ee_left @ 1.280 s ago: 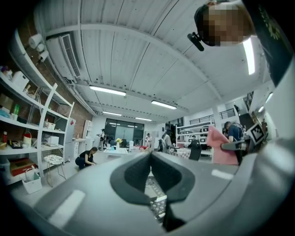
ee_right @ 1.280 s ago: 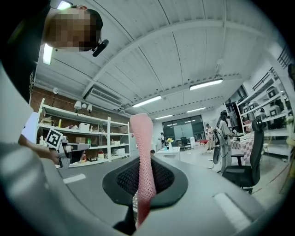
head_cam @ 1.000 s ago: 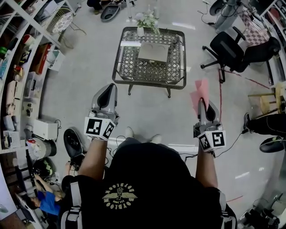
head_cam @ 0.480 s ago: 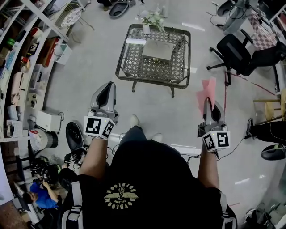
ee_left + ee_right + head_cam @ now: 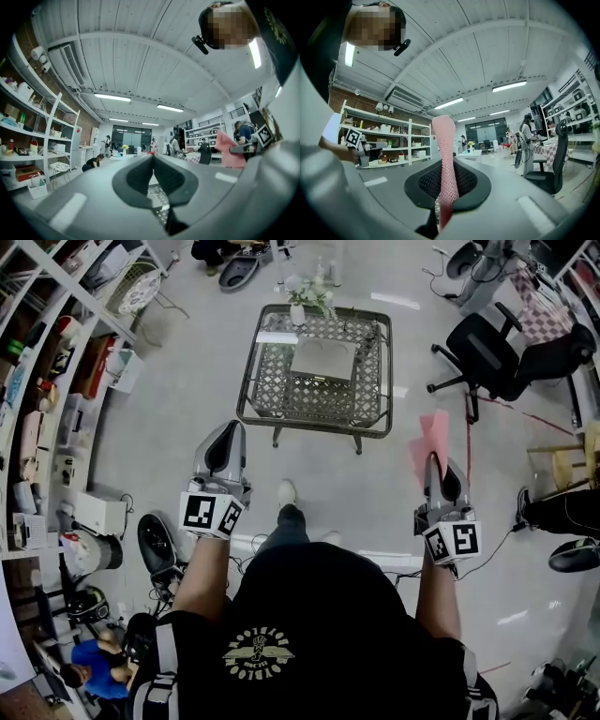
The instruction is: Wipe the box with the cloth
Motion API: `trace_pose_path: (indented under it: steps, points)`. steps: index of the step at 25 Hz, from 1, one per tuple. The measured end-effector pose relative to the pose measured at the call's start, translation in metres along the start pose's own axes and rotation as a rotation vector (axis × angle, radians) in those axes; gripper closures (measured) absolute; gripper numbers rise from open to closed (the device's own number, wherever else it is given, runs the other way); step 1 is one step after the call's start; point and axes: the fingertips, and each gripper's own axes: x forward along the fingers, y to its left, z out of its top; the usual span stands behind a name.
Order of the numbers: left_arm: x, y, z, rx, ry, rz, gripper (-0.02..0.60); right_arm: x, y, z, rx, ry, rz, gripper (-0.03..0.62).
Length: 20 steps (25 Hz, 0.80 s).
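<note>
Grey workshop floor lies between the person and the far dark lattice metal table [image 5: 314, 418] bearing the flat greyish box [image 5: 322, 359], probably light and apt to slide. The right gripper [image 5: 433, 460] has its jaws clamped on the limp, soft pink mesh cloth [image 5: 444, 154]. The left gripper [image 5: 228, 432] has its jaws together, empty.
</note>
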Motion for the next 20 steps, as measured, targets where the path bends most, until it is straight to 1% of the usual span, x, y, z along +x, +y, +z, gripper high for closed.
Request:
trace_pose_path:
  steps: [3,7,10,14,20]
  points:
    - [0.018,0.009,-0.004,-0.005,0.007,-0.018,0.581,0.014,-0.004,-0.002,0.002,0.009,-0.018,0.577]
    - [0.041,0.030,-0.009,-0.012,0.027,-0.039,0.581,0.043,0.002,0.005,0.032,-0.013,-0.021,0.577]
    - [0.062,0.045,-0.013,-0.013,0.035,-0.047,0.581,0.065,-0.002,-0.003,0.025,0.013,-0.034,0.577]
    - [0.084,0.073,-0.017,-0.013,0.045,-0.045,0.581,0.101,0.004,-0.005,0.040,0.017,-0.026,0.577]
    - [0.110,0.124,-0.027,-0.025,0.067,-0.018,0.581,0.159,0.012,-0.009,0.062,0.032,-0.012,0.577]
